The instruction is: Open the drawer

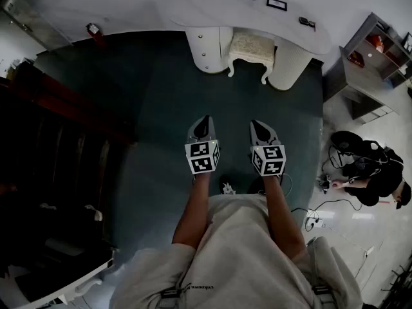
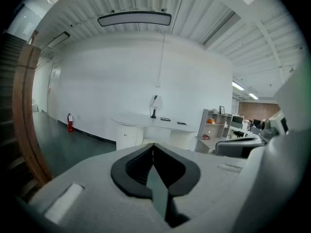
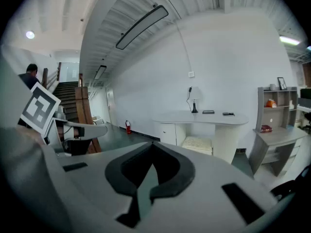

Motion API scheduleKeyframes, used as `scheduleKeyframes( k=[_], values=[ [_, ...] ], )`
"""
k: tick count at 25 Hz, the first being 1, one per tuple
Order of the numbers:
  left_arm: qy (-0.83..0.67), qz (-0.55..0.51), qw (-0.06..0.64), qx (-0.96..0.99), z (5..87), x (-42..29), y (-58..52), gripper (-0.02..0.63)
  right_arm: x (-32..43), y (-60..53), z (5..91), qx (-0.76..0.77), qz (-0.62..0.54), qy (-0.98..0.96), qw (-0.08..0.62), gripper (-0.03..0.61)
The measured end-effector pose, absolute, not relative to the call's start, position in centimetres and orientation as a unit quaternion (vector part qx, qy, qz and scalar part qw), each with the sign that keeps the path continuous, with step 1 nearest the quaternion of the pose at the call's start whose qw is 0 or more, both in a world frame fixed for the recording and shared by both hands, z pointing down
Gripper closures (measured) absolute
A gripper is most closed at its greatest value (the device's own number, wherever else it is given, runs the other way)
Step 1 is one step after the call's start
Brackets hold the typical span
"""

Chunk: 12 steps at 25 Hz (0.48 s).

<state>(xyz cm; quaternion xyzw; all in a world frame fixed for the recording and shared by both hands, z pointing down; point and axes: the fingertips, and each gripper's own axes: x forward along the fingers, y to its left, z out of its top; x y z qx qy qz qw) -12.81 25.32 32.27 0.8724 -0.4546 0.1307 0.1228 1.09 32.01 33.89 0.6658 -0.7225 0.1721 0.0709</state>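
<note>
Dark wooden stairs [image 1: 58,140] are on the left. The floor [image 1: 148,95] is smooth and dark green. The left gripper [image 1: 205,121] is grey with black pads. Its jaws are squeezed tight together with nothing in them. The right gripper [image 1: 258,126] looks the same, jaws pressed together and empty. Both are well apart from the white desk [image 1: 257,11] with its smooth, round-edged top. The drawer [image 1: 205,44] has small round knobs. It sits pushed in, in the curved leg under the desk's left end. A soft, bumpy stool [image 1: 251,46] stands just beside it.

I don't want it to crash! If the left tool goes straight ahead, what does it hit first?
Probably the white desk cupboard, far across the green floor; the left tool has nothing nearer ahead.
</note>
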Motion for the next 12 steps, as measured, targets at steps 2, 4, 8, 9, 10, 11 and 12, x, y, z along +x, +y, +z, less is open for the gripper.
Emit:
scheduleKeyframes(
  k=[2, 4, 8, 9, 10, 11, 12],
  values=[
    [-0.444, 0.137, 0.119, 0.877, 32.3, -12.6, 25.4, 0.603, 0.8, 31.6, 33.0, 0.668, 0.167, -0.722, 0.069, 0.563],
    [-0.439, 0.139, 0.120, 0.879, 32.7, -12.4, 25.3, 0.603, 0.9, 31.1, 32.4, 0.669, 0.158, -0.722, 0.072, 0.563],
    [-0.444, 0.136, 0.140, 0.875, 34.1, -12.2, 25.6, 0.603, 1.2, 31.3, 32.7, 0.664, 0.152, -0.728, 0.083, 0.563],
    [-0.445, 0.136, 0.143, 0.874, 34.3, -12.2, 25.7, 0.603, 1.3, 31.3, 33.0, 0.661, 0.155, -0.729, 0.086, 0.563],
    [-0.446, 0.135, 0.144, 0.873, 34.4, -12.2, 25.9, 0.603, 1.3, 31.4, 33.6, 0.659, 0.162, -0.729, 0.088, 0.563],
    [-0.449, 0.134, 0.144, 0.872, 34.4, -12.3, 26.0, 0.603, 1.3, 31.6, 34.2, 0.658, 0.170, -0.728, 0.091, 0.563],
    [-0.453, 0.132, 0.144, 0.870, 34.4, -12.6, 26.0, 0.603, 1.2, 31.6, 34.8, 0.657, 0.176, -0.727, 0.094, 0.563]
  ],
)
